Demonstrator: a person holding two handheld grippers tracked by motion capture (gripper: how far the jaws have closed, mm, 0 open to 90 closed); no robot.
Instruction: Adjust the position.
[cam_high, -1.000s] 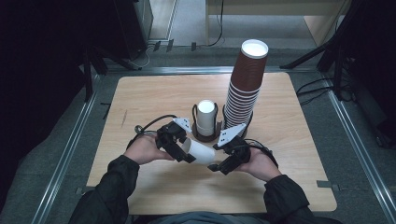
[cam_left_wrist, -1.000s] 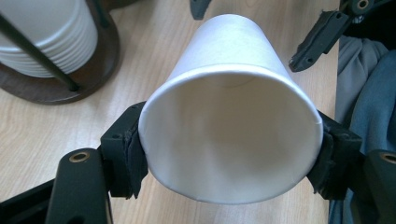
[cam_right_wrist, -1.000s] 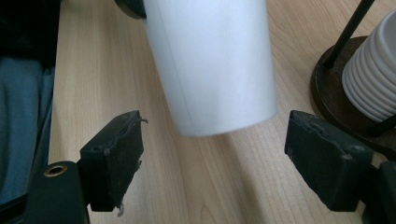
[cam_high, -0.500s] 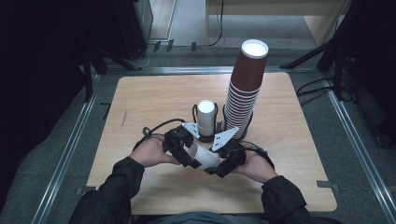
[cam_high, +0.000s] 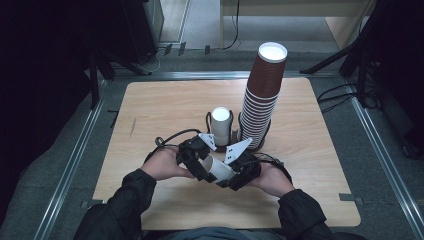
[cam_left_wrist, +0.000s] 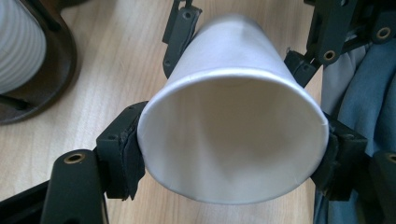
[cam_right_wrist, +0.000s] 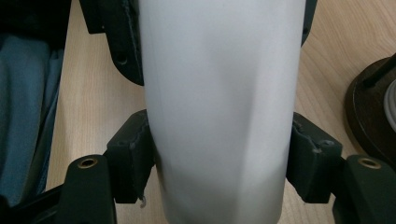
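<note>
A white paper cup (cam_high: 216, 169) lies level above the table's front middle, held between both grippers. In the left gripper view its open mouth (cam_left_wrist: 233, 140) faces the camera. My left gripper (cam_left_wrist: 231, 156) has its pads on either side of the rim; its jaws have just been opening a little, and the pads still touch the cup. My right gripper (cam_right_wrist: 222, 163) clasps the cup's side wall (cam_right_wrist: 219, 102), its jaws having just closed in on it. In the high view the left gripper (cam_high: 202, 165) and right gripper (cam_high: 235, 172) meet at the cup.
A tall stack of brown paper cups (cam_high: 260, 100) stands at the back right of the wooden table (cam_high: 160, 110). Beside it a white cup sits in a dark round holder (cam_high: 220, 125), just behind the grippers. Metal rails run along the table's left and right edges.
The two hands have come together. The right gripper has moved left onto the white cup and narrowed around it; the left gripper still carries the cup.
</note>
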